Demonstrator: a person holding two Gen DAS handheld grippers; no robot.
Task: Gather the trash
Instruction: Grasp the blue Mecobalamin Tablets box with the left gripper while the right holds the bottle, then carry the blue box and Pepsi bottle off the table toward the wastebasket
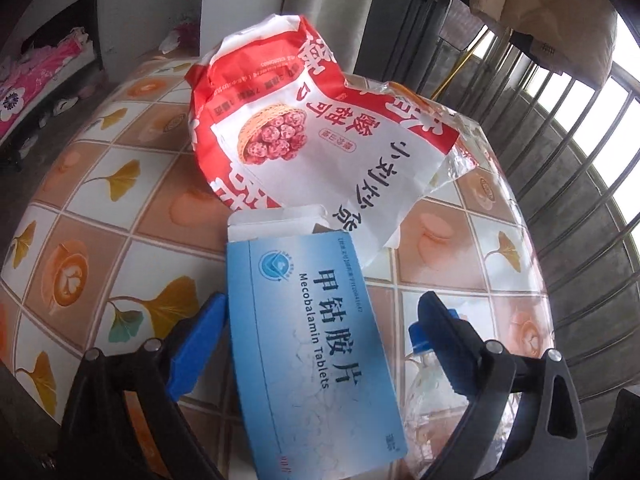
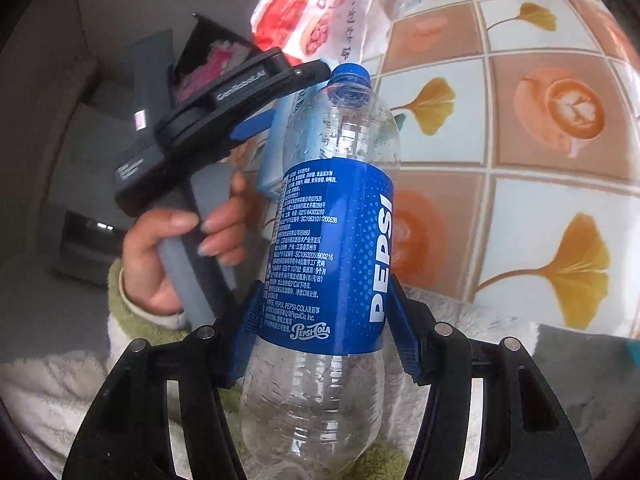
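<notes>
My right gripper (image 2: 326, 312) is shut on an empty Pepsi bottle (image 2: 332, 240) with a blue label and blue cap, held above the table edge. The bottle also shows in the left wrist view (image 1: 430, 364). My left gripper (image 1: 320, 316) has its jaws wide apart around a blue medicine box (image 1: 308, 340), which leans against the left blue finger (image 1: 200, 340); the right finger stands clear of it. A red and white snack bag (image 1: 320, 136) lies on the table beyond the box, also in the right wrist view (image 2: 320, 12).
The table (image 1: 100, 208) has a tiled cloth with ginkgo leaves and coffee cups. A metal railing (image 1: 560, 160) runs behind it at the right. The left hand and gripper handle (image 2: 192, 208) show left of the bottle.
</notes>
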